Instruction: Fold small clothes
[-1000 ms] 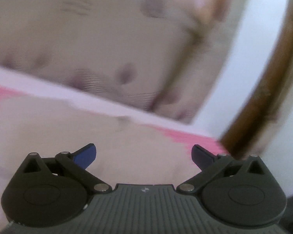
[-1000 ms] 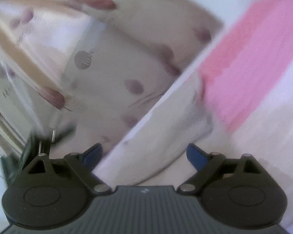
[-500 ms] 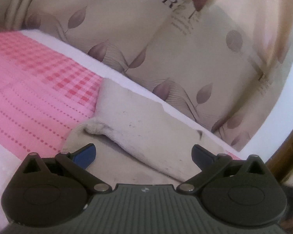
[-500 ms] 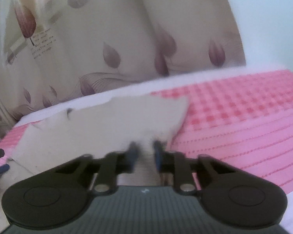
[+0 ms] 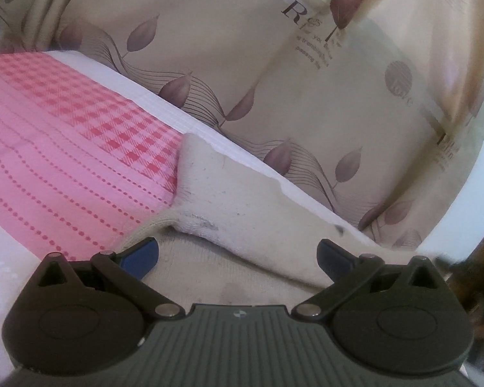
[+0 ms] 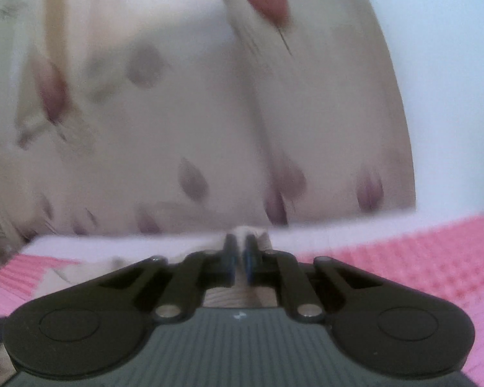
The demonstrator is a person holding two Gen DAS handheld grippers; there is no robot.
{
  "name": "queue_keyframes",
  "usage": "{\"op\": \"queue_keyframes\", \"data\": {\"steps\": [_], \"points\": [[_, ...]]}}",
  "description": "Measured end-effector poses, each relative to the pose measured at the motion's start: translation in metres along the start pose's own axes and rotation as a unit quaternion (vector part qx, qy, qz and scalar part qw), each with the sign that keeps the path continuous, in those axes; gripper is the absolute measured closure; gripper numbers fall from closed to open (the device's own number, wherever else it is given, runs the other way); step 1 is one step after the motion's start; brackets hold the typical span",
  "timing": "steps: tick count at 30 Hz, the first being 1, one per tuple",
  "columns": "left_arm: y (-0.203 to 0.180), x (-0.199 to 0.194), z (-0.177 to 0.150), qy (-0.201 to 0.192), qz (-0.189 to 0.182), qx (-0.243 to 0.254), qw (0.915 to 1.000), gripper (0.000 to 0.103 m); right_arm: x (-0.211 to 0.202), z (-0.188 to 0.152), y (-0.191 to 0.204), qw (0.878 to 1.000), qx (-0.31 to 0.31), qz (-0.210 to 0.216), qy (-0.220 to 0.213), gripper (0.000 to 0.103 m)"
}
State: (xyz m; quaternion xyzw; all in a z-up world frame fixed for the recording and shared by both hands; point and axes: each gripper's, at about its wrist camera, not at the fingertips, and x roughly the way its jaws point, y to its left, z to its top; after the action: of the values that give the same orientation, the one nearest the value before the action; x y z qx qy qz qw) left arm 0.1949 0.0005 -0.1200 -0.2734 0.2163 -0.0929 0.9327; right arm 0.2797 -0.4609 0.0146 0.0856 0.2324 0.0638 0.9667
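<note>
Small cream knitted garment (image 5: 242,213) lies on the pink checked bed cover (image 5: 64,148). Left gripper (image 5: 237,255) fingers spread wide over it. Right gripper (image 6: 238,262) fingers clenched on a garment fold.

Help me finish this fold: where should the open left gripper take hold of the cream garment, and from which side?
Probably the raised ribbed hem of the cream garment, just ahead of the open left gripper. Come in low from the near side, over the pink sheet: that edge curls up off the bed, so one finger could slip under.
</note>
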Motion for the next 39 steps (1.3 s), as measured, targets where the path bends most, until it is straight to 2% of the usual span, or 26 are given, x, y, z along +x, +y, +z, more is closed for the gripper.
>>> {"op": "queue_keyframes", "data": {"steps": [5,7,9,11,14,15,17,19,21,25,28,33,39], "points": [[0.001,0.0,0.0,0.0,0.004,-0.003,1.0,0.0,0.039,-0.042,-0.028,0.995,0.083,0.007,0.052,0.096],[0.001,0.0,0.0,0.0,0.004,-0.003,1.0,0.0,0.035,-0.046,-0.039,0.992,0.121,0.005,0.043,0.096],[0.001,-0.001,0.001,0.0,0.003,-0.004,1.0,0.0,0.024,-0.044,-0.041,0.991,0.133,-0.003,0.019,0.094],[0.001,-0.001,0.001,-0.001,-0.001,-0.005,1.0,0.0,0.005,-0.039,-0.034,0.993,0.119,-0.004,-0.011,0.094],[-0.001,-0.003,0.001,-0.003,-0.009,0.004,0.9999,0.0,-0.015,-0.038,-0.018,0.993,0.11,0.025,-0.037,0.094],[-0.002,-0.003,0.0,-0.004,-0.011,0.008,0.9999,0.0,-0.018,-0.038,-0.016,0.993,0.104,0.036,-0.033,0.094],[-0.005,-0.004,0.0,-0.007,-0.015,0.019,0.9997,0.0,-0.008,-0.042,-0.002,0.996,0.078,0.045,0.003,0.093],[-0.006,-0.004,-0.001,-0.007,-0.009,0.024,0.9996,0.0,0.007,-0.051,0.003,0.997,0.06,0.016,0.038,0.092],[-0.004,-0.001,-0.001,-0.001,0.004,0.014,0.9999,0.0,0.024,-0.06,-0.001,0.995,0.075,0.008,0.071,0.093],[0.004,0.001,0.001,-0.001,0.014,-0.01,0.9999,0.0,0.024,-0.063,0.005,0.996,0.056,0.0,0.07,0.093],[-0.003,0.002,0.0,0.001,0.028,0.011,0.9995,0.0,0.02,-0.067,0.013,0.997,0.035,-0.013,0.063,0.093],[-0.007,0.004,0.0,0.006,0.043,0.027,0.9987,0.0,0.019,-0.07,0.038,0.996,-0.032,-0.055,0.059,0.092],[-0.012,0.007,0.0,0.01,0.057,0.043,0.9974,0.0,0.021,-0.071,0.048,0.993,-0.064,-0.074,0.06,0.09]]}}
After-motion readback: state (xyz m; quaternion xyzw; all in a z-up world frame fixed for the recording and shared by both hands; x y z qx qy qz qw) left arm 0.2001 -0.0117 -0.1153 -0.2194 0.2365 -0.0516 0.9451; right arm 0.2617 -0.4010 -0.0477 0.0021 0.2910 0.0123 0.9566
